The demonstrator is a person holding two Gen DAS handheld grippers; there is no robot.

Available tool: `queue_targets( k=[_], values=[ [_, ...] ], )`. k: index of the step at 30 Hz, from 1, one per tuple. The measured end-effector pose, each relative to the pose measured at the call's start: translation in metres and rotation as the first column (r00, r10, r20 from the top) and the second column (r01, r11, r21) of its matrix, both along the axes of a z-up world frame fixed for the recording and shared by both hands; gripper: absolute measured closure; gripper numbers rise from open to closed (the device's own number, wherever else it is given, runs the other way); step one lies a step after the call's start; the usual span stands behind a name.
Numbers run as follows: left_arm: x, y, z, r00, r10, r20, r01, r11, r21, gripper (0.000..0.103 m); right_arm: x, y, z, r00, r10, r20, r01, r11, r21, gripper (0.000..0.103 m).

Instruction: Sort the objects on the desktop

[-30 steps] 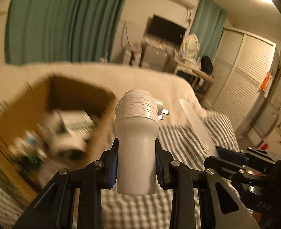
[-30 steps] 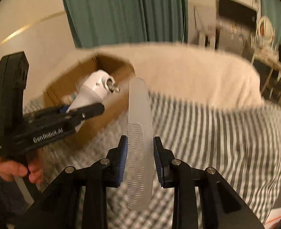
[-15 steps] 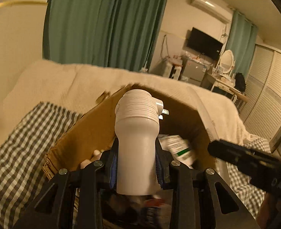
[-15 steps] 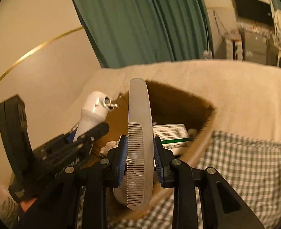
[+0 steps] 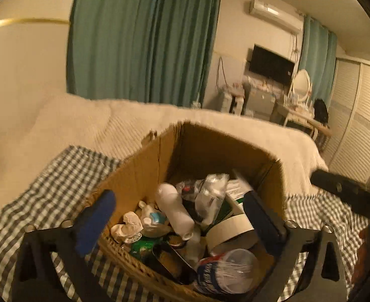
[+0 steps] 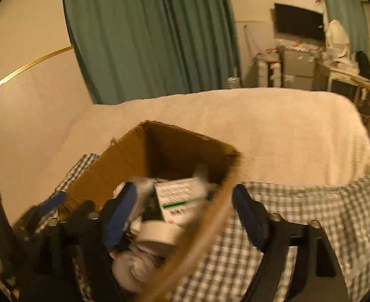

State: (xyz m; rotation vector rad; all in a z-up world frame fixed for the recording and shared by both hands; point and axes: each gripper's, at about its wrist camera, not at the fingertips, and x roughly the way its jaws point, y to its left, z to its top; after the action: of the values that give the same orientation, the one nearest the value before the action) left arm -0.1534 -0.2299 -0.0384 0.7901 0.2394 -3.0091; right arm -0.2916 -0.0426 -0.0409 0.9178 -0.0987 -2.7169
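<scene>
An open cardboard box sits on the checked bedcover and holds several small items. The white bottle lies inside it among a tape roll, a green-striped carton and a plastic tub. My left gripper is open and empty just above the box. My right gripper is open and empty over the box's right rim. The carton and tape roll show between its fingers. I cannot make out the comb.
A cream blanket covers the bed behind the box. The checked cover spreads to the right. Teal curtains, a TV and a dresser stand far back. The left gripper shows at the right view's lower left.
The left gripper has opened and the white bottle now lies in the box. The right gripper has opened and no longer holds the comb. Both grippers moved closer over the box.
</scene>
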Motion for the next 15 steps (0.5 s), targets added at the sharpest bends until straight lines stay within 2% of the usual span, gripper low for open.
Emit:
queue_targets(
  k=[2,4,7,10,12,15],
  values=[
    [0.017,0.013,0.007,0.999,-0.013,-0.03,0.012,1.0,-0.025,0.0,0.016,0.006,0.007,0.999,-0.022,-0.024,0.023,0.999,0.032,0.008],
    [0.024,0.027,0.01,0.999,-0.033,-0.033,0.03,0.998,-0.063,0.0,0.038,0.014,0.011,0.997,-0.052,-0.064,0.059,0.993,0.104,0.002],
    [0.031,0.05,0.005,1.0,-0.001,-0.002,0.001,0.991,-0.137,0.0,0.051,0.024,0.008,0.995,-0.063,-0.083,0.078,0.978,0.192,0.001],
    [0.05,0.07,-0.002,0.999,0.031,-0.008,-0.032,0.99,-0.139,0.0,0.06,0.033,-0.009,0.997,-0.072,-0.01,0.073,0.968,0.241,0.001],
    [0.059,0.078,-0.01,0.999,0.045,-0.003,-0.044,0.989,-0.141,0.0,0.063,0.039,-0.022,0.996,-0.091,0.017,0.084,0.966,0.245,0.001],
    [0.06,0.08,-0.022,0.998,0.055,0.035,-0.05,0.991,-0.126,0.0,0.073,0.052,-0.035,0.992,-0.123,0.012,0.118,0.973,0.2,0.001]
  ],
)
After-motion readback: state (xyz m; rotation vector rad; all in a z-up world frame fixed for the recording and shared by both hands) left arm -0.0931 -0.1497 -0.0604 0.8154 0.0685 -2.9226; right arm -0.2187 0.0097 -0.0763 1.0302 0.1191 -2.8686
